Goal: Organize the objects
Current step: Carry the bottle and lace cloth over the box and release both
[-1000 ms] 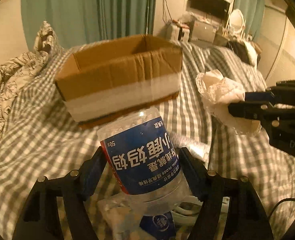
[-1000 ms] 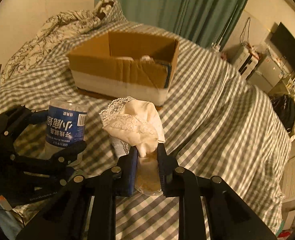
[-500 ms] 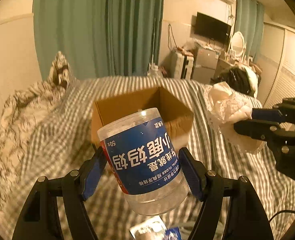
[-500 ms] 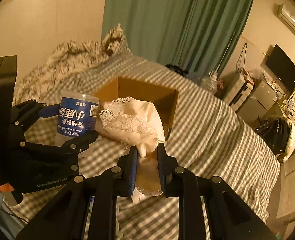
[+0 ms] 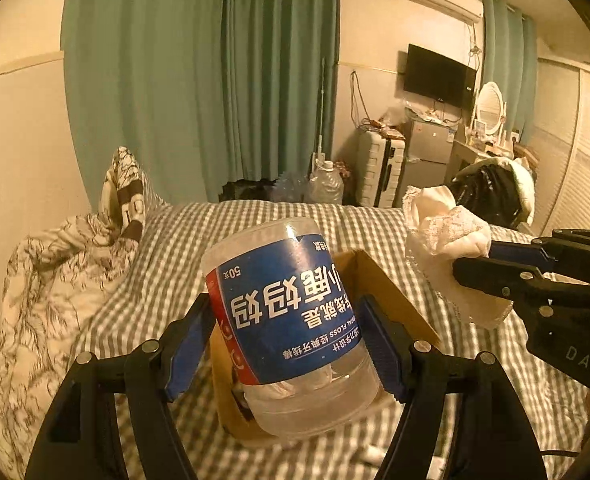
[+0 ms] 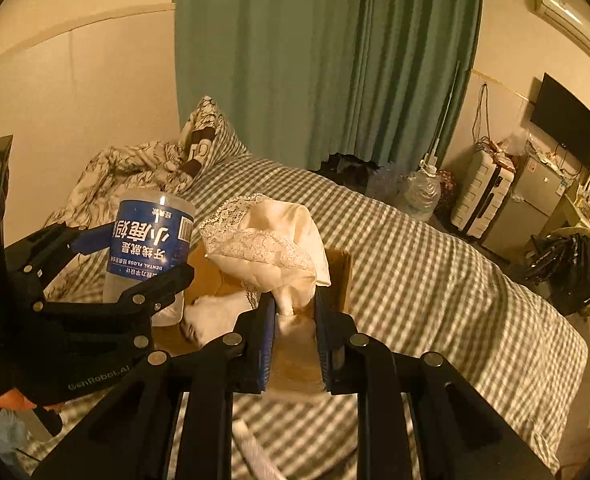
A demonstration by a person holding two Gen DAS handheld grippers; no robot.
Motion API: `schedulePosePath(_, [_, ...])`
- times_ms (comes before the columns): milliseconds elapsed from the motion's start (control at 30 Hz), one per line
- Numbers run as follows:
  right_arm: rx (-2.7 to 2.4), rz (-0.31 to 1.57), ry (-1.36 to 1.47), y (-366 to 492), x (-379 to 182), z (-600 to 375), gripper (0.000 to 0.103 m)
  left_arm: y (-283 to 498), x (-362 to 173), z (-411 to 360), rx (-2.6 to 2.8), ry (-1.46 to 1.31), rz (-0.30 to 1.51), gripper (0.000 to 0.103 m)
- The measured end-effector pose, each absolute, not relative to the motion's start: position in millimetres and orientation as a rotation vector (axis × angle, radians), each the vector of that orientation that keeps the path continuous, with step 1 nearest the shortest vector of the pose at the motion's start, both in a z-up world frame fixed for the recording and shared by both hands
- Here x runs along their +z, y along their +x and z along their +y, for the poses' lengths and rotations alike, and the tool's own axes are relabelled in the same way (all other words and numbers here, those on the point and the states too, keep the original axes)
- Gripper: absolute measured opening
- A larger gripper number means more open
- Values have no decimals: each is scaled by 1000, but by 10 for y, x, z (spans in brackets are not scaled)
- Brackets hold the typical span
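My left gripper is shut on a clear plastic jar with a blue label, held upside down above the open cardboard box. The jar also shows in the right wrist view. My right gripper is shut on a cream lace-trimmed cloth, held over the box; the cloth also shows at the right of the left wrist view. White cloth lies inside the box.
The box sits on a grey checked bed cover. A patterned duvet and pillow lie at the left. Green curtains, a suitcase and a small fridge stand beyond the bed.
Both grippers have risen and moved forward with their loads. They now hang over the box, which has dropped low in both views.
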State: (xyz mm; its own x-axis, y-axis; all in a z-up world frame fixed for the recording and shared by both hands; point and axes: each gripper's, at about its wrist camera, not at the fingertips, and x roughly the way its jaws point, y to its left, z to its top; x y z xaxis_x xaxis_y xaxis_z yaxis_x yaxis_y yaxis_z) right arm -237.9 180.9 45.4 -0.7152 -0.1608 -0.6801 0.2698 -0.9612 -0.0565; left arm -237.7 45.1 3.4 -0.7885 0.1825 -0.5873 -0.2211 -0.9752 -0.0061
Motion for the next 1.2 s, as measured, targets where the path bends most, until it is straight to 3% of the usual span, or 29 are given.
schedulePosePath(433, [-2642,196,1228,-3236,-398,1833,18,-3073,-571,544,2747,-1074,151,72])
schedulePosePath(567, [-2617,188,1259,-3354,-595,1855,18,-3202,-770,553,2720,-1135,148,65])
schedulePosePath(767, [-2604,155,1286,-3441,-745,1896,19,-3295,-905,570,2700,-1161,172,65])
schedulePosePath(833, [-2612,153,1278,-3416,-737,1901,29,-3285,-891,572,2697,-1165,172,65])
schedulePosePath(900, [-2632,138,1267,-3378,-681,1918,52,-3261,-868,556,2691,-1172,159,65])
schedulePosePath(1000, [-2660,123,1240,-3284,-529,1940,54,-3232,-796,489,2693,-1196,131,67])
schedulePosePath(1200, [-2736,153,1124,-2881,-19,1986,70,-2964,-404,355,2757,-1132,80,86])
